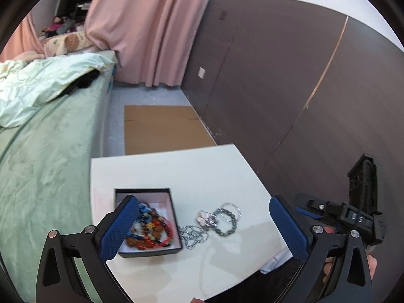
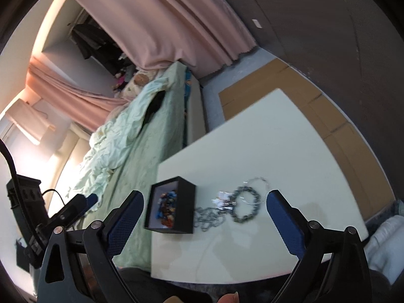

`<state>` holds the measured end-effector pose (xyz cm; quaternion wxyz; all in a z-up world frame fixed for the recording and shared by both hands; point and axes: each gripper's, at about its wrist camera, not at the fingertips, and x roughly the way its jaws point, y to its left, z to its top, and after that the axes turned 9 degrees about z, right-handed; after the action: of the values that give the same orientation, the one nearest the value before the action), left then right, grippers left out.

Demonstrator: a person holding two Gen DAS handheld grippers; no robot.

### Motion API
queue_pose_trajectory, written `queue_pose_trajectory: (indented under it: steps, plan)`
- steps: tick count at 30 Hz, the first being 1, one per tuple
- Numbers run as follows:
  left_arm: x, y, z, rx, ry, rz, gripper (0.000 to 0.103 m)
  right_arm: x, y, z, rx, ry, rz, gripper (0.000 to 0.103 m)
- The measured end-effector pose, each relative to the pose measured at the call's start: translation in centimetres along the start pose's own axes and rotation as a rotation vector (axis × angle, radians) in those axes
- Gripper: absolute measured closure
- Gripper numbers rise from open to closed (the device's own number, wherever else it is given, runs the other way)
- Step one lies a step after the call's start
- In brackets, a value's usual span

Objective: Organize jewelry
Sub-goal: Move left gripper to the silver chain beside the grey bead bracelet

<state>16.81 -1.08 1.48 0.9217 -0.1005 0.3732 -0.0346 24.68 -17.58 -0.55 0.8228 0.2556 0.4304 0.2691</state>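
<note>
Jaws of both grippers (left, right) wide apart, empty, above one box, two loose bracelets.

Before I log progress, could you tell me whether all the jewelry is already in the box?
No, a chain and bracelet lie beside the box.

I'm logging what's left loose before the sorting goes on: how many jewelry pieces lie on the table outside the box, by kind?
Ball chain necklace: 1
Dark bead bracelet: 1
Thin wire hoop: 1
Pale flower-shaped piece: 1
Total: 4 loose on the white table, all beside the black box. Its tangled bead bracelets can't be counted.
</note>
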Motion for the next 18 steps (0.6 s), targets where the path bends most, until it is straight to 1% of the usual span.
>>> queue_pose_trajectory:
  steps: [2,4,7,11,14,17,18]
  plan:
    - [0.8,-0.7,-0.1,0.016,0.03,-0.006,0.0,0.0,-0.6,0.0,0.012,0.009,-0.012,0.005]
    - [1.5,-1.5,-0.2,0.038,0.059,-0.013,0.0,-0.2,-0.9,-0.1,0.007,0.007,-0.014,0.0]
    - [2.7,-2.5,-0.4,0.069,0.101,-0.016,0.0,-0.2,-2.0,-0.5,0.012,0.005,-0.013,0.0]
    - [4.6,-3.6,-0.8,0.112,0.166,-0.012,0.0,0.1,-4.2,-0.7,0.055,0.009,-0.037,0.0]
    - [5.8,-4.5,-1.2,0.149,0.205,0.003,0.0,-0.3,-5.1,-0.3,0.067,-0.014,-0.035,0.0]
    - [7.3,-5.3,-1.6,0.187,0.245,0.009,0.005,-0.4,-5.9,-0.1,0.06,0.001,-0.055,0.0]
    - [7.6,-5.6,-1.7,0.2,0.255,0.012,0.009,-0.2,-6.2,-0.1,0.064,0.015,-0.059,0.0]
